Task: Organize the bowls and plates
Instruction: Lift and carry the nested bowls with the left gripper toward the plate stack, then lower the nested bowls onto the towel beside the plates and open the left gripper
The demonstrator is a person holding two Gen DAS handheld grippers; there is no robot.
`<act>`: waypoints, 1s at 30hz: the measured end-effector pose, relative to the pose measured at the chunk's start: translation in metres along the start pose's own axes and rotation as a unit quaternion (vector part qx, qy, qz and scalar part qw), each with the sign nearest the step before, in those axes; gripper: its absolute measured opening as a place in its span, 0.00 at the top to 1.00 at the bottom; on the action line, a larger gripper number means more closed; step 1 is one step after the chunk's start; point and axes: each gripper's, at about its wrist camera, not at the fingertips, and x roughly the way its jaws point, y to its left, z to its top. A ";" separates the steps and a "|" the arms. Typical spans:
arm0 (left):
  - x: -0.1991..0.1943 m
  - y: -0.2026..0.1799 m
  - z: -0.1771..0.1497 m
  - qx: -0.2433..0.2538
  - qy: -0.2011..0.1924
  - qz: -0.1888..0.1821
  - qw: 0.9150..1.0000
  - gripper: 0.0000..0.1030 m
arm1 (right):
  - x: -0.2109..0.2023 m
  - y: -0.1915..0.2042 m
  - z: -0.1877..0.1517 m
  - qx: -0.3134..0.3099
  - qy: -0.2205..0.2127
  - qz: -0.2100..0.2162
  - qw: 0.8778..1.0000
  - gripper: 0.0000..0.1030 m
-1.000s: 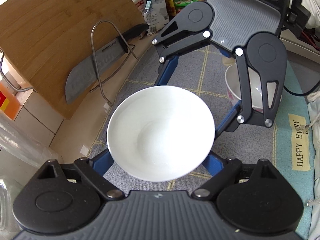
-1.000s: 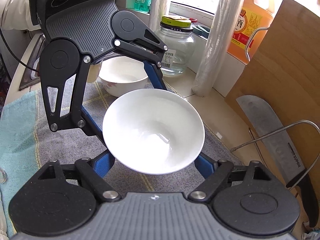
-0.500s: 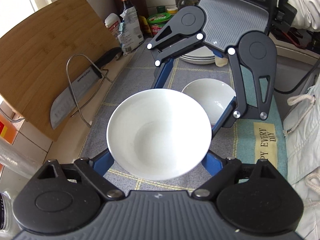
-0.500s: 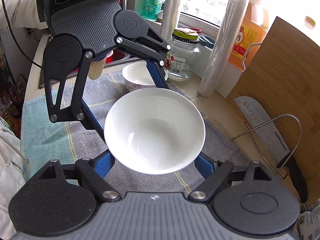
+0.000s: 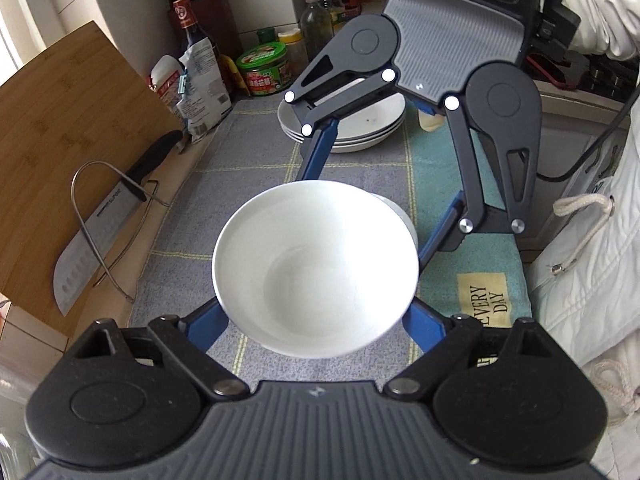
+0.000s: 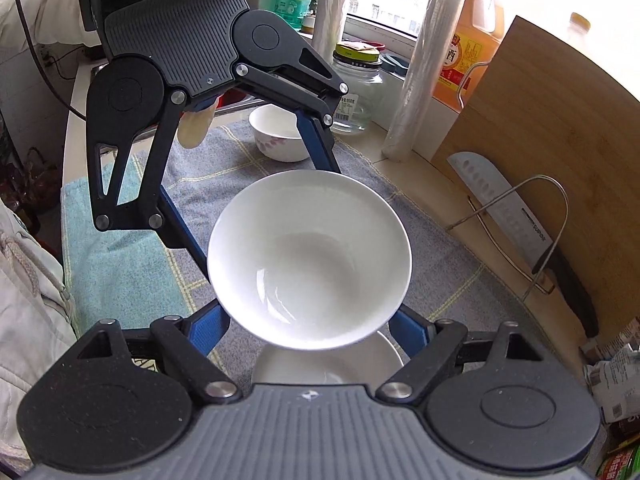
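Left gripper (image 5: 316, 316) tilted steeply down, blue fingers (image 5: 206, 326) spread wide, pressed on opposite sides of white bowl (image 5: 316, 264). Right gripper (image 6: 308, 320) faces it from opposite side, same steep tilt, its fingers (image 6: 208, 330) clamped on same bowl. Bowl carried clear of surface between both grippers.

Held bowl (image 5: 316, 268) above 2nd bowl (image 6: 328, 364) on towel (image 5: 256, 148); plate stack (image 5: 344, 128) behind, knife (image 5: 100, 216) left.
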 end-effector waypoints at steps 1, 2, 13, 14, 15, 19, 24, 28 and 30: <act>0.002 0.000 0.002 0.001 -0.001 -0.002 1.000 0.10 | -0.002 -0.001 -0.003 0.002 0.002 -0.001 1.000 0.13; 0.006 -0.001 0.004 0.003 -0.002 -0.004 1.000 0.10 | -0.004 -0.001 -0.005 0.004 0.003 -0.003 1.000 0.13; 0.035 -0.002 0.022 0.003 -0.009 -0.028 1.000 0.10 | -0.016 -0.011 -0.030 0.015 0.027 -0.014 0.999 0.13; 0.036 -0.002 0.023 0.003 -0.010 -0.029 1.000 0.10 | -0.017 -0.011 -0.031 0.016 0.029 -0.014 0.999 0.13; 0.038 -0.003 0.024 0.004 -0.011 -0.031 0.999 0.10 | -0.018 -0.013 -0.034 0.017 0.031 -0.015 0.999 0.13; 0.046 -0.002 0.028 0.002 -0.013 -0.037 0.999 0.10 | -0.020 -0.015 -0.040 0.021 0.038 -0.016 0.999 0.13; 0.053 -0.004 0.028 -0.001 -0.015 -0.043 0.999 0.10 | -0.017 -0.020 -0.046 0.025 0.049 -0.012 0.998 0.13; 0.056 -0.003 0.024 -0.009 -0.012 -0.052 0.999 0.10 | -0.013 -0.022 -0.048 0.030 0.055 -0.002 0.998 0.13; 0.059 0.000 0.022 -0.016 -0.009 -0.057 0.998 0.10 | -0.010 -0.022 -0.048 0.032 0.058 0.002 0.998 0.13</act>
